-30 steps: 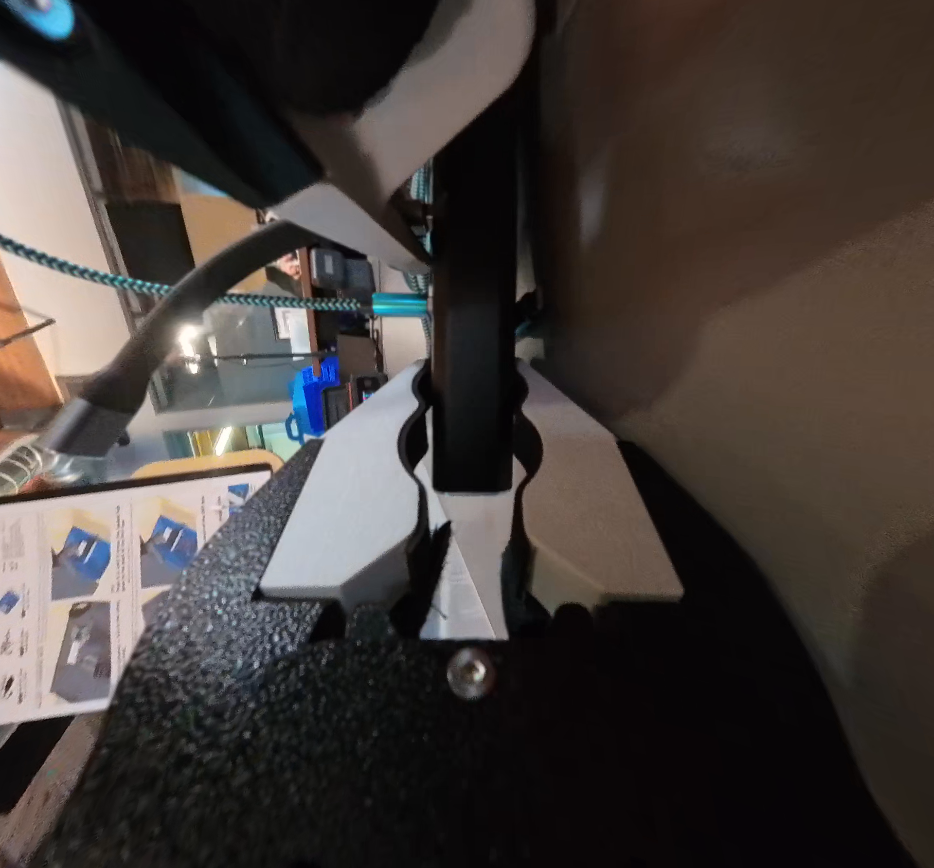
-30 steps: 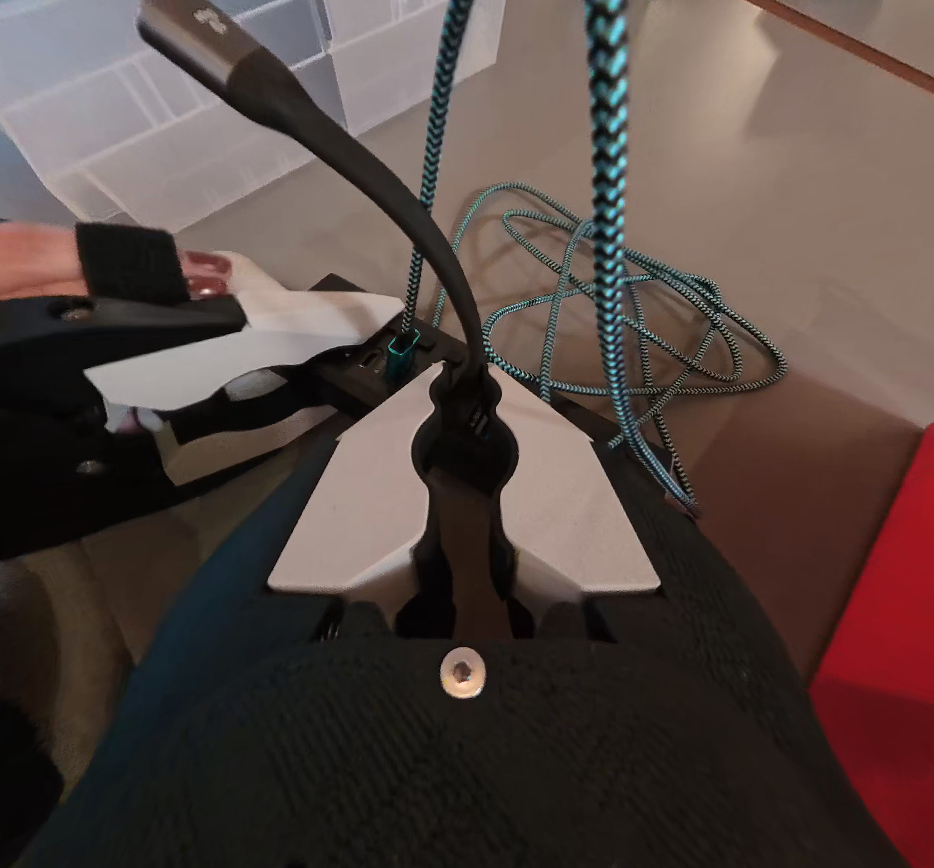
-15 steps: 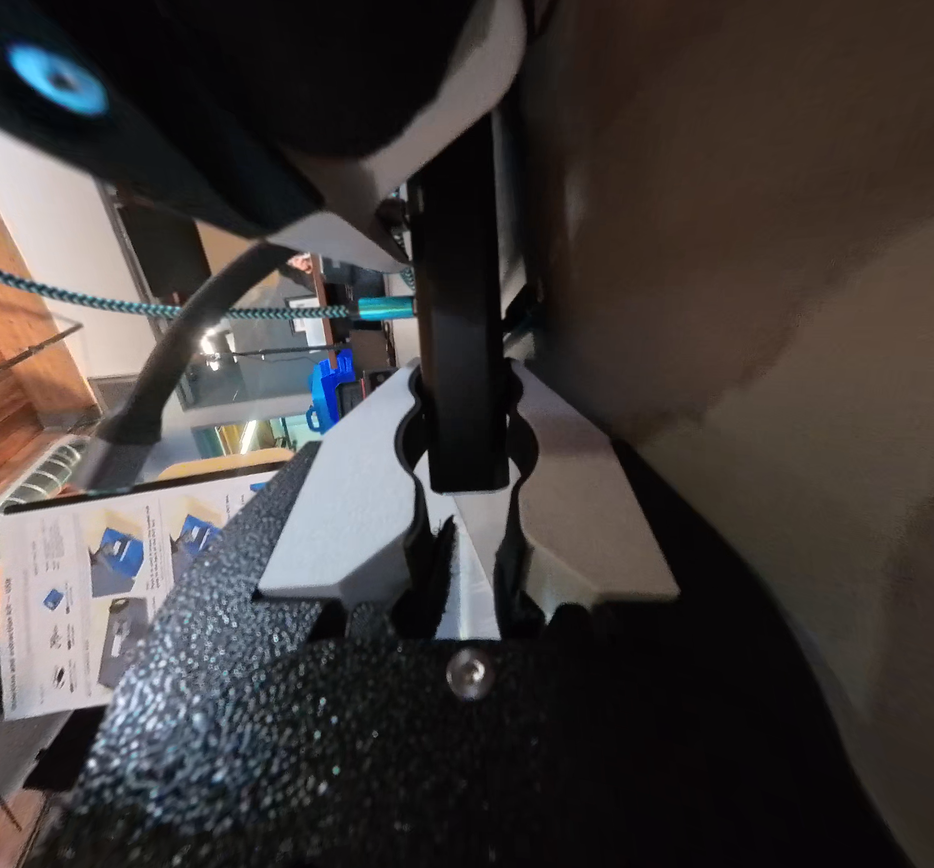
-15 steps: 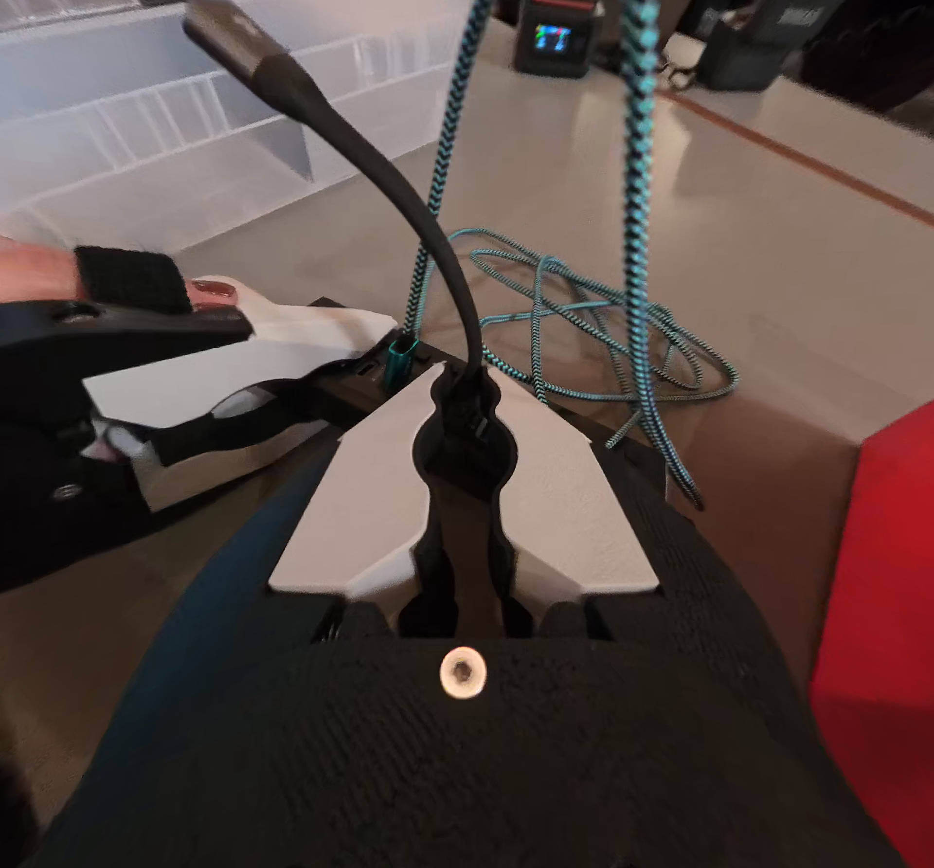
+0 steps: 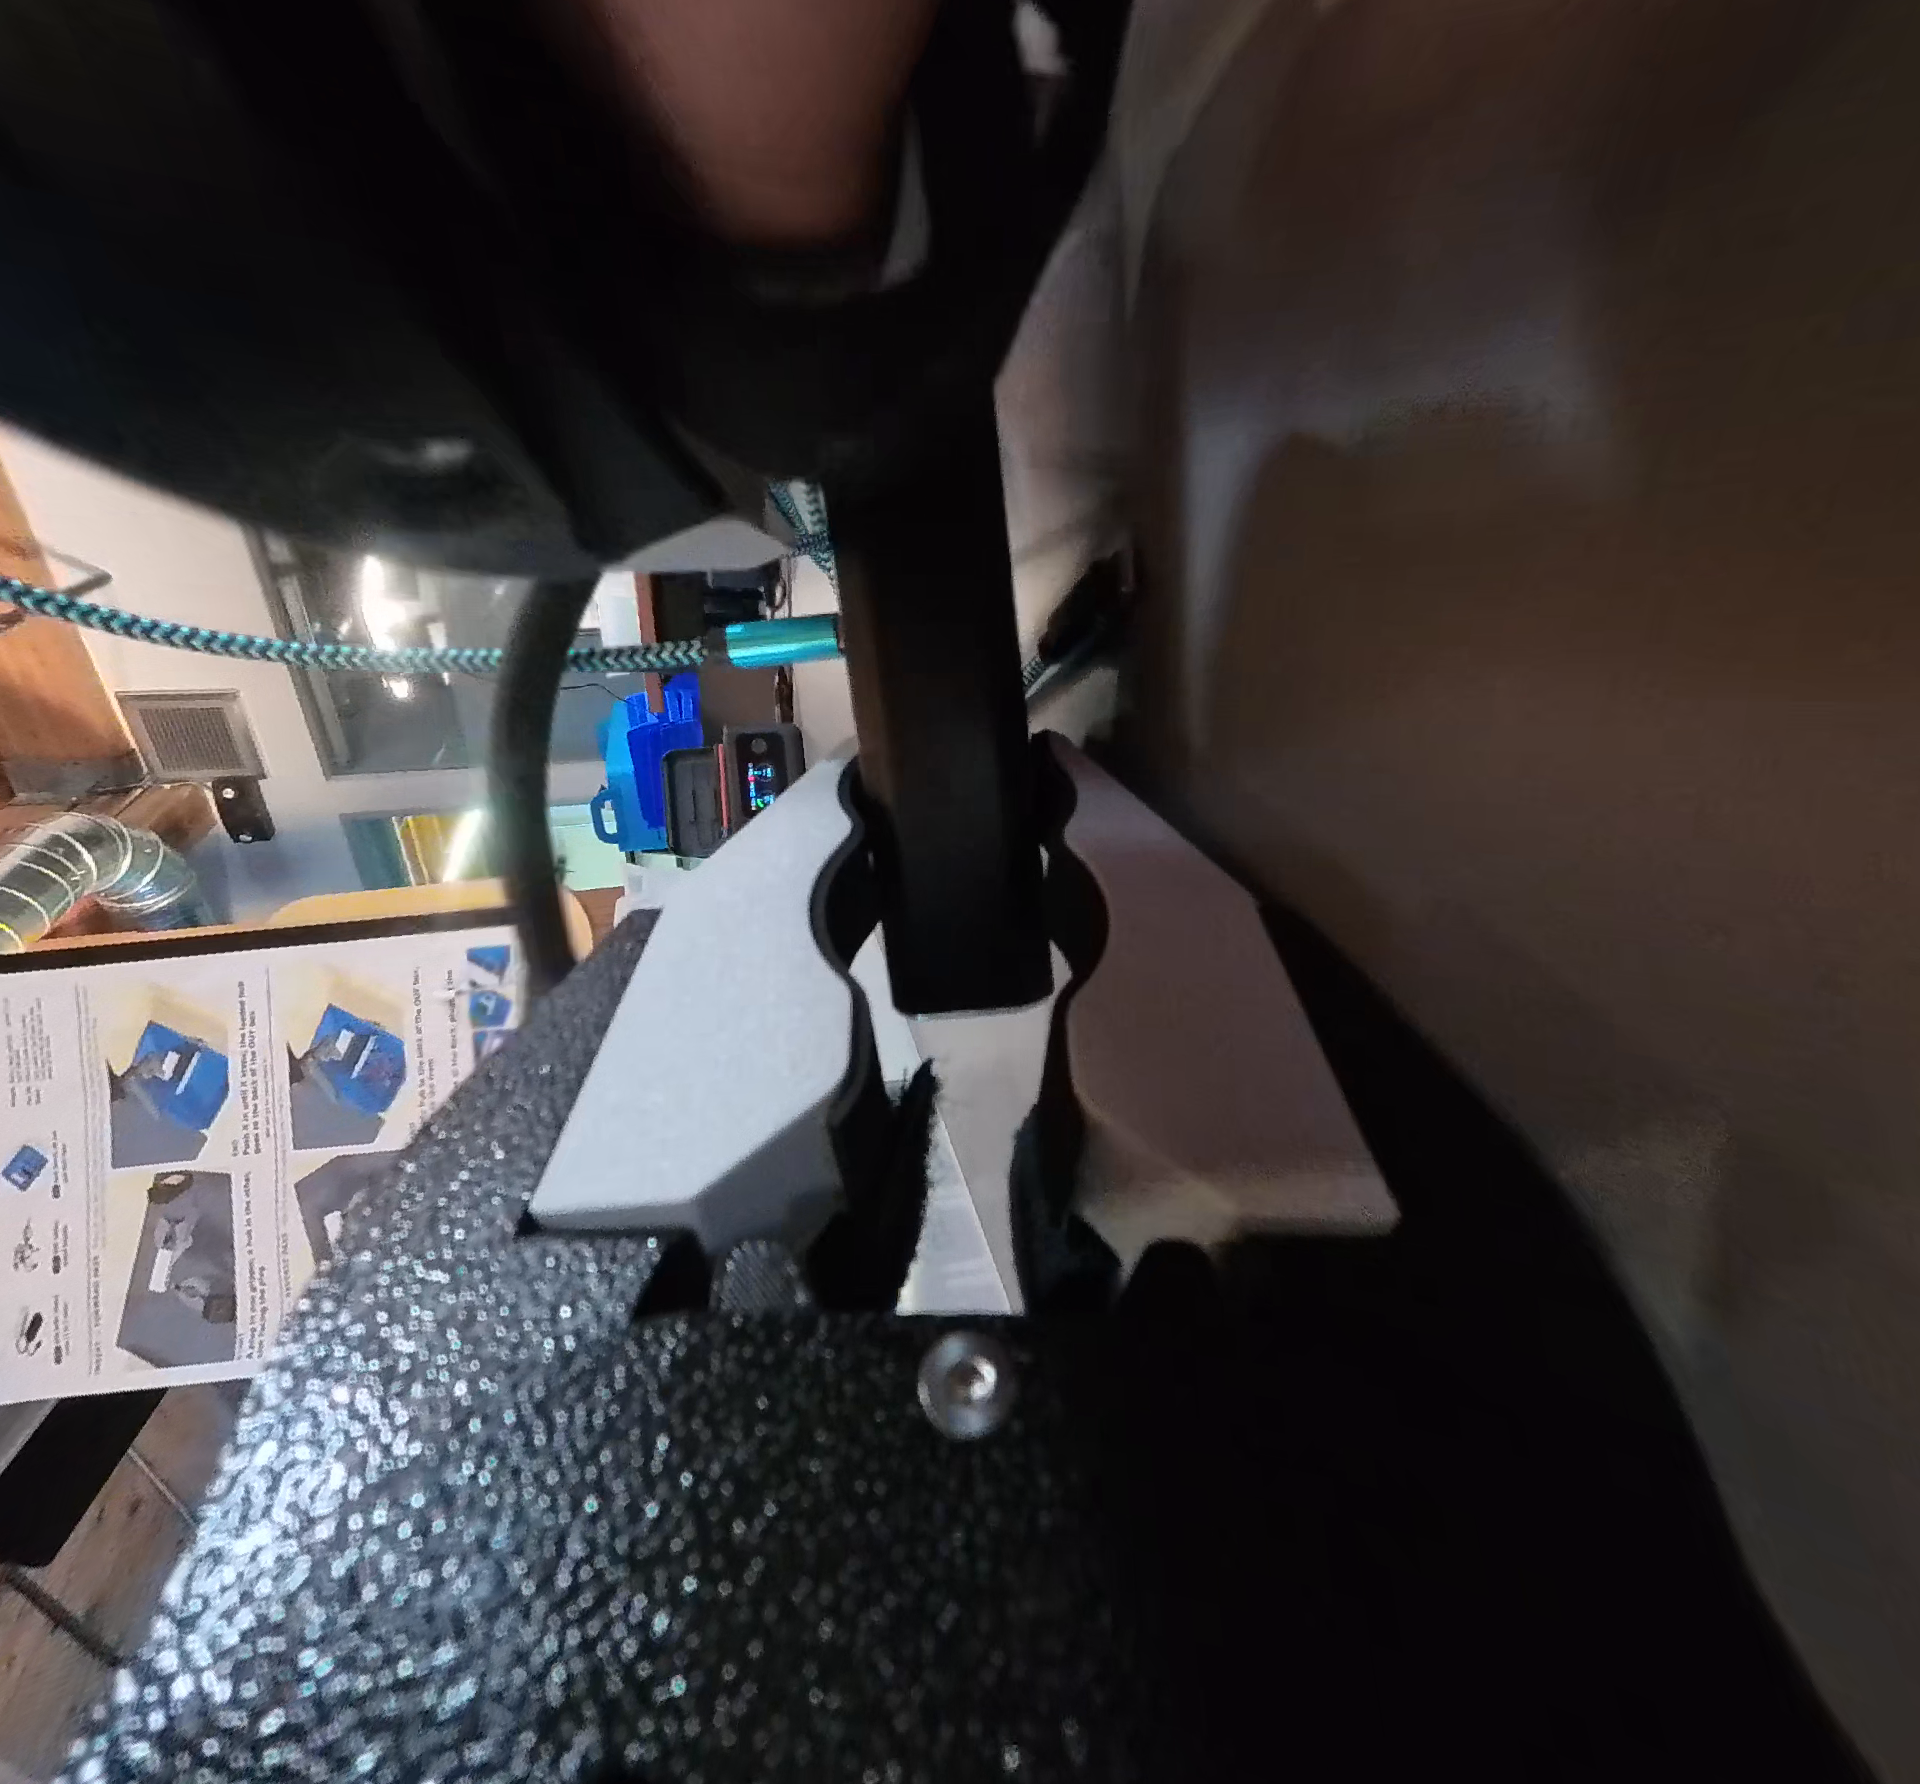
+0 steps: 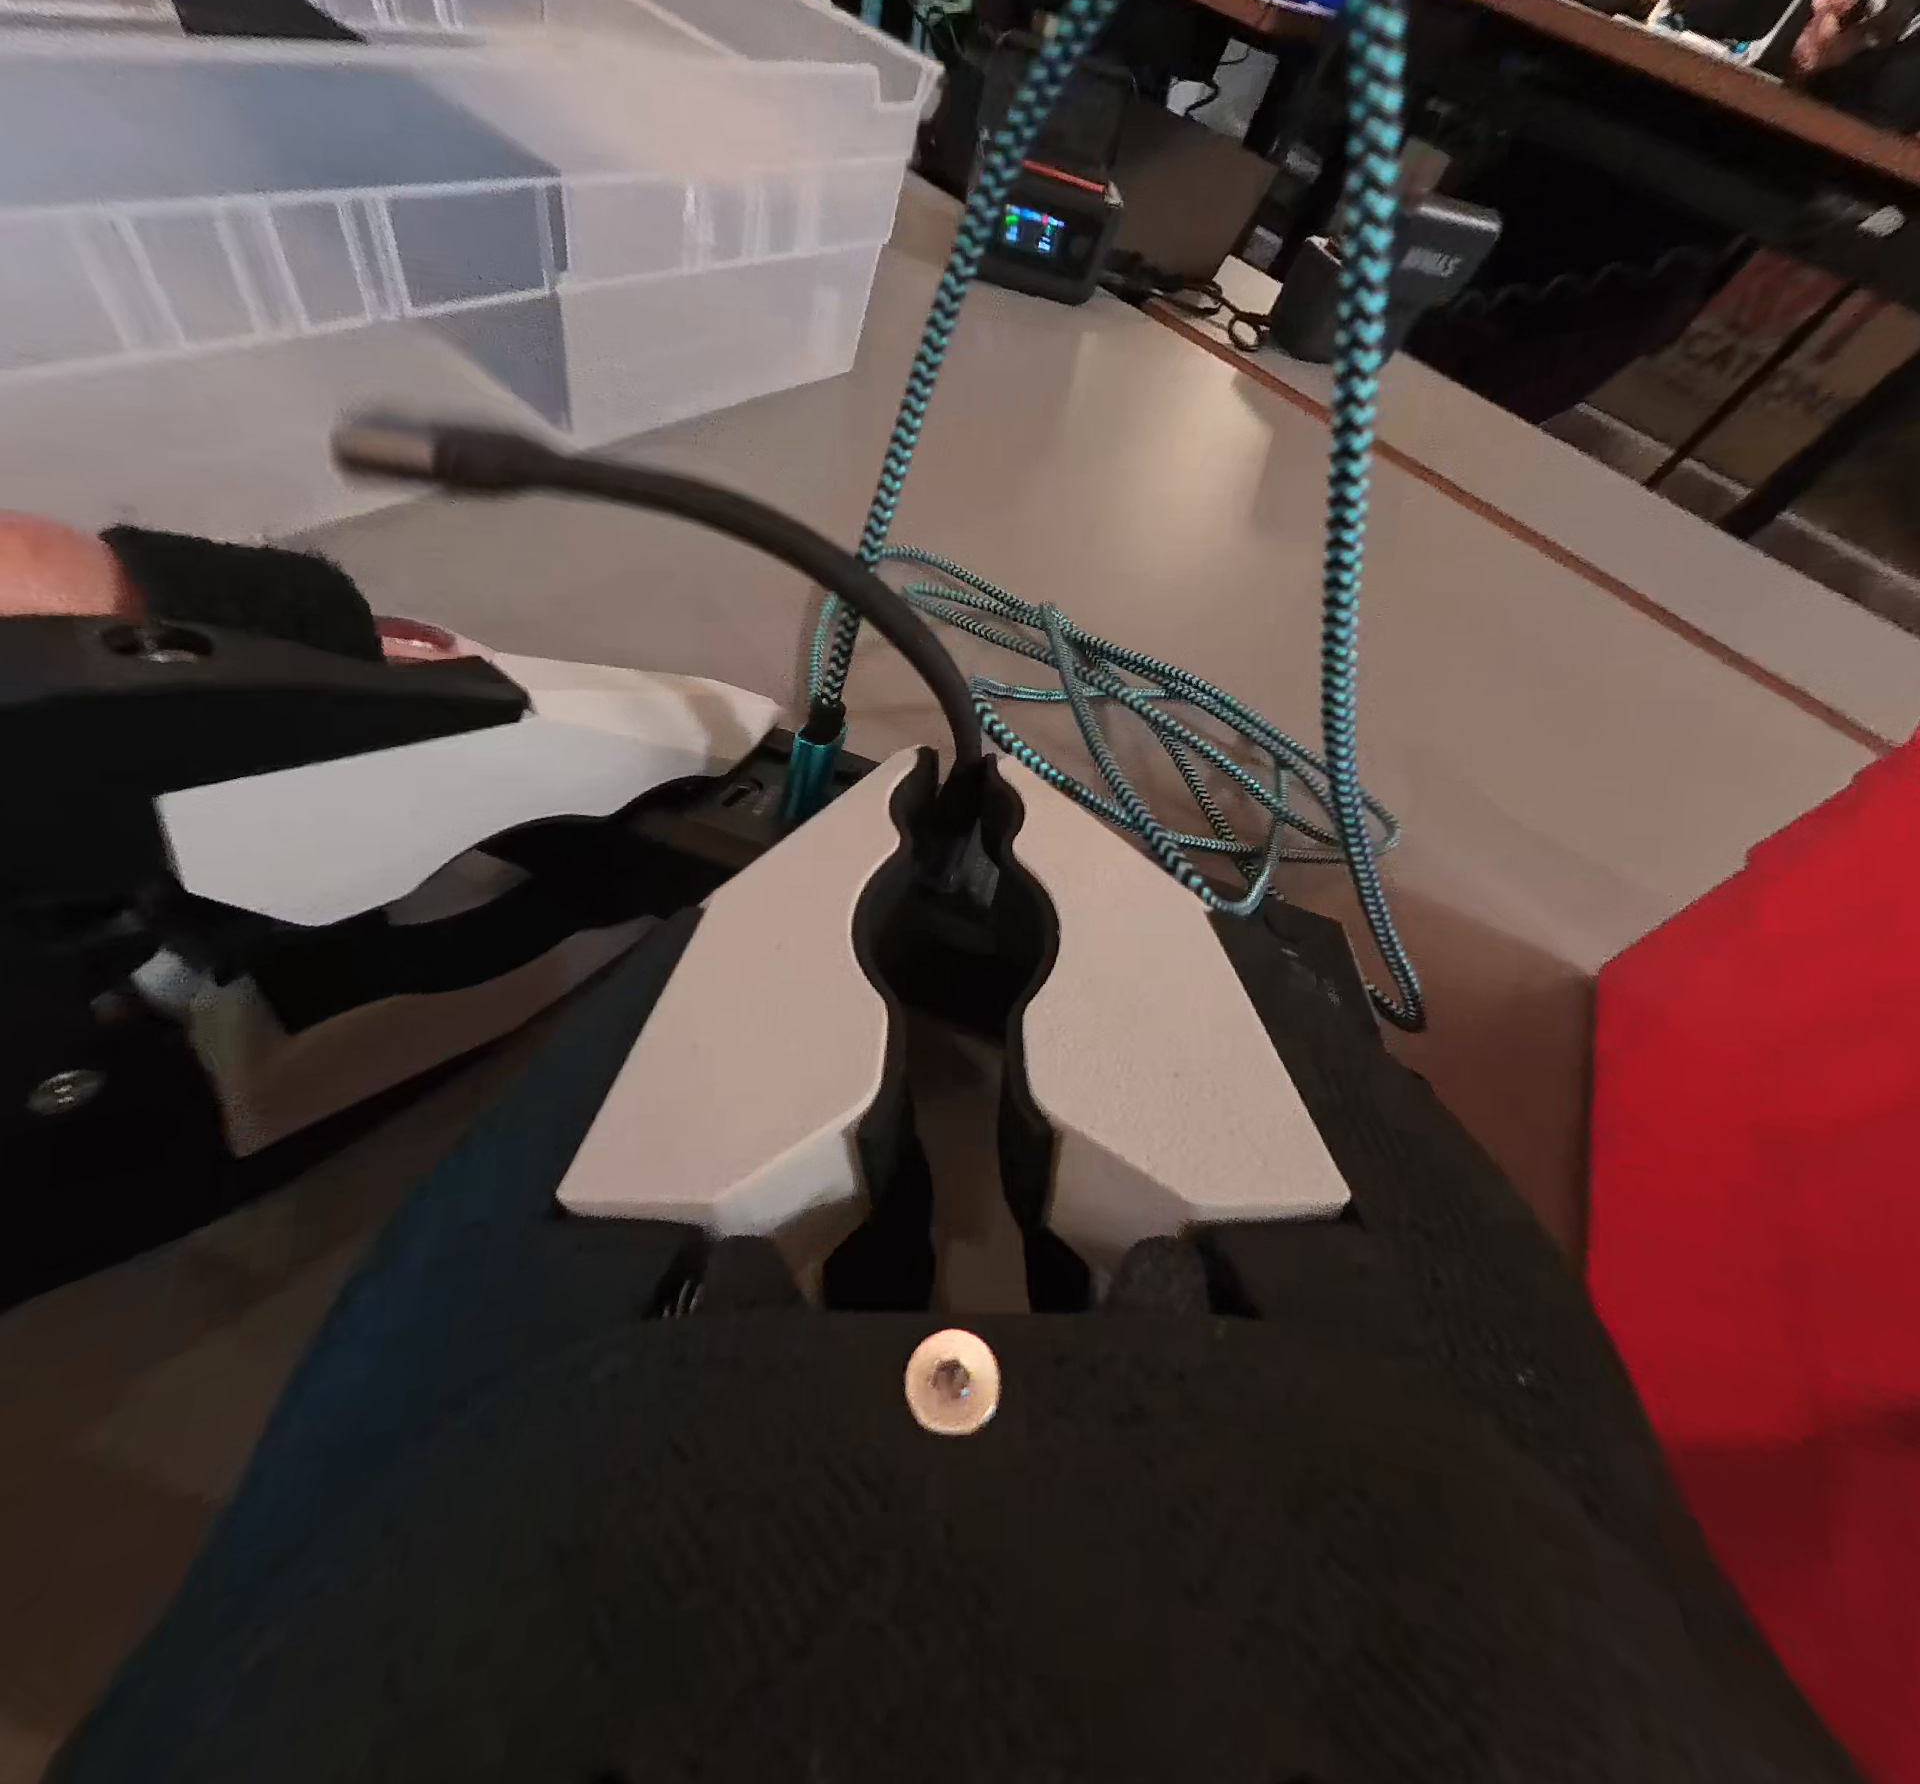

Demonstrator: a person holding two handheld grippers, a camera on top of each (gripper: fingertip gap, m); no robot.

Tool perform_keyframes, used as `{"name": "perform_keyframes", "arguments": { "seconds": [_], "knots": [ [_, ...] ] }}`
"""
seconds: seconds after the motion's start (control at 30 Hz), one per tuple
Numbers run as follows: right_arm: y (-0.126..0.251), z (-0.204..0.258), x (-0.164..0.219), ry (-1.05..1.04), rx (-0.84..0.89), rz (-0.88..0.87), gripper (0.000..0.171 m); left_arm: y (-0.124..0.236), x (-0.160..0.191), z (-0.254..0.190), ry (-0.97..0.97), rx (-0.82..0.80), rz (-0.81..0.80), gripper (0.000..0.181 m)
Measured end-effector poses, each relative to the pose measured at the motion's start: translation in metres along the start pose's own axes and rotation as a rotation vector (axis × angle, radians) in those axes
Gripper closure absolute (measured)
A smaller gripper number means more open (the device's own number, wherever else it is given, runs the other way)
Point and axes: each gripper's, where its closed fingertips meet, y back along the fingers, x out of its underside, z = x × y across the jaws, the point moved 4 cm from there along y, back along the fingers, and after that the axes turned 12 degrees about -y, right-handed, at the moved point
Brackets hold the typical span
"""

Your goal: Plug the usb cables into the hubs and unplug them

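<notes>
In the left wrist view my left gripper (image 5: 956, 789) is shut on the end of a black USB hub (image 5: 930, 695). A teal plug (image 5: 779, 643) on a teal braided cable (image 5: 312, 648) sits in the hub. In the right wrist view my right gripper (image 6: 961, 778) is shut on the plug of a short black cable (image 6: 727, 519) right at the hub (image 6: 743, 799). I cannot tell whether that plug is seated. The cable's silver free end (image 6: 379, 458) hangs to the left. The left gripper (image 6: 717, 768) holds the hub from the left. The teal plug (image 6: 816, 773) stands beside my fingertips.
The braided cable lies coiled (image 6: 1091, 674) on the beige table (image 6: 1195, 508), with two strands rising out of view. A clear plastic bin (image 6: 468, 207) stands at the back left. A red object (image 6: 1766, 1215) is at the right. A small device with a screen (image 6: 1049, 228) sits behind. Tip to tip, the grippers are about 5 centimeters apart.
The black cable's free end has swung down and to the left. The right gripper has tilted and now fills more of the top of the left wrist view. The left gripper keeps its hold on the hub.
</notes>
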Motion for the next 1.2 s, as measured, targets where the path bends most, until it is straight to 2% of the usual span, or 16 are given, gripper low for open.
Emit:
{"name": "perform_keyframes", "arguments": {
  "seconds": [0.13, 0.23, 0.37, 0.63, 0.83, 1.03, 1.13, 1.2],
  "knots": [
    [0.000, 0.000, -0.001, -0.007, 0.004, -0.007, 0.166, 0.000, 0.000, -0.001, 0.012, 0.002, -0.005, 0.155],
    [-0.002, 0.003, -0.001, 0.177, 0.083, 0.002, 0.166, -0.002, 0.001, -0.001, -0.003, -0.004, 0.009, 0.155],
    [-0.002, 0.000, -0.001, 0.042, 0.012, -0.007, 0.165, -0.004, 0.002, -0.001, 0.006, -0.002, 0.010, 0.155],
    [-0.001, -0.001, -0.003, -0.010, -0.034, -0.027, 0.165, -0.005, 0.002, 0.001, 0.010, -0.004, 0.018, 0.155],
    [0.000, -0.007, -0.003, -0.127, -0.101, -0.026, 0.166, -0.005, 0.003, 0.002, 0.029, -0.007, -0.007, 0.155],
    [-0.001, -0.003, -0.004, 0.028, -0.033, -0.040, 0.166, -0.007, 0.003, 0.003, 0.027, -0.009, 0.015, 0.154],
    [0.000, -0.007, -0.005, -0.172, -0.139, -0.042, 0.163, -0.006, 0.002, 0.004, 0.032, -0.010, 0.001, 0.154],
    [0.000, -0.010, -0.005, -0.215, -0.155, -0.042, 0.166, -0.007, 0.001, 0.004, 0.032, -0.010, -0.001, 0.154]
  ]
}}
